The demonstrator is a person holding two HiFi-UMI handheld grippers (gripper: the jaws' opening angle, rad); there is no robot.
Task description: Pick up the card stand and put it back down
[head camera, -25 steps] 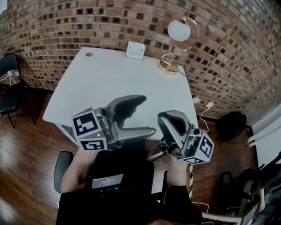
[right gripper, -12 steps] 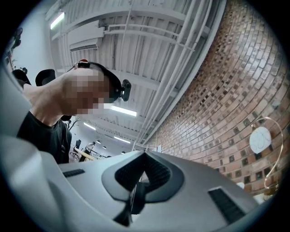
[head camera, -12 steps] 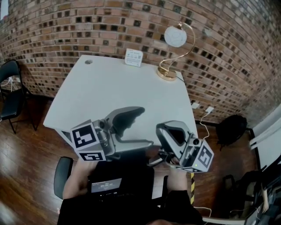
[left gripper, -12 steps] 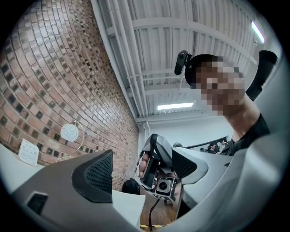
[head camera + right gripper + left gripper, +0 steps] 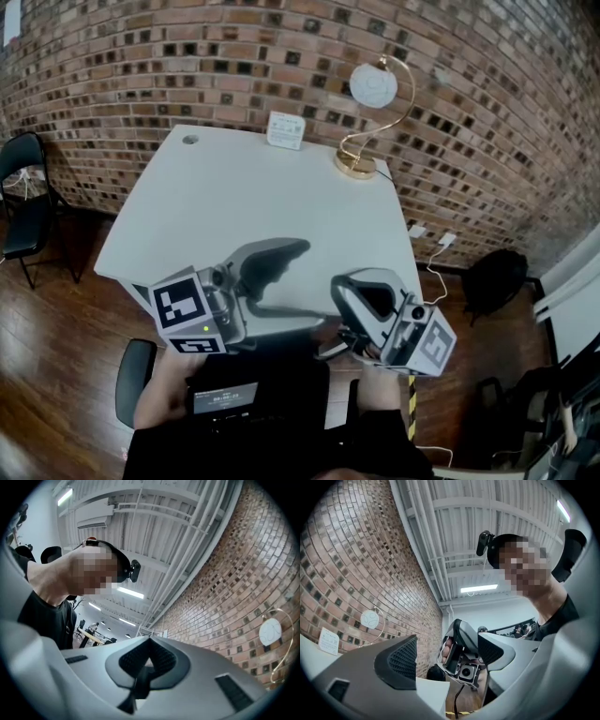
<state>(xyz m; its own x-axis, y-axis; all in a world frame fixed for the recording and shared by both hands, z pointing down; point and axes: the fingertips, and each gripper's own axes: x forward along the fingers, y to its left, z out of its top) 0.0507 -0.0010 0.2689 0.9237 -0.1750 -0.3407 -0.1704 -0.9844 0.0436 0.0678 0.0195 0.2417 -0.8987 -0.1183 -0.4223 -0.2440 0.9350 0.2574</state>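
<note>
At far desk point(image 5: 253, 197) edge, against brick wall point(image 5: 141, 56), card stand point(image 5: 286, 130) sits upright, face toward us, long axis along wall, lamp point(image 5: 361, 122) near on its right. Near front edge we hold left claw point(image 5: 305, 286) wide apart, empty; right claw point(image 5: 345, 289) closed tight on nothing.

The counter point(image 5: 244, 197) lies bare from its near edge across the middle, leaving open passage, with only the card stand point(image 5: 286, 130) and the arched lamp point(image 5: 356, 165) at the far edge, close against the brick wall point(image 5: 187, 56).
</note>
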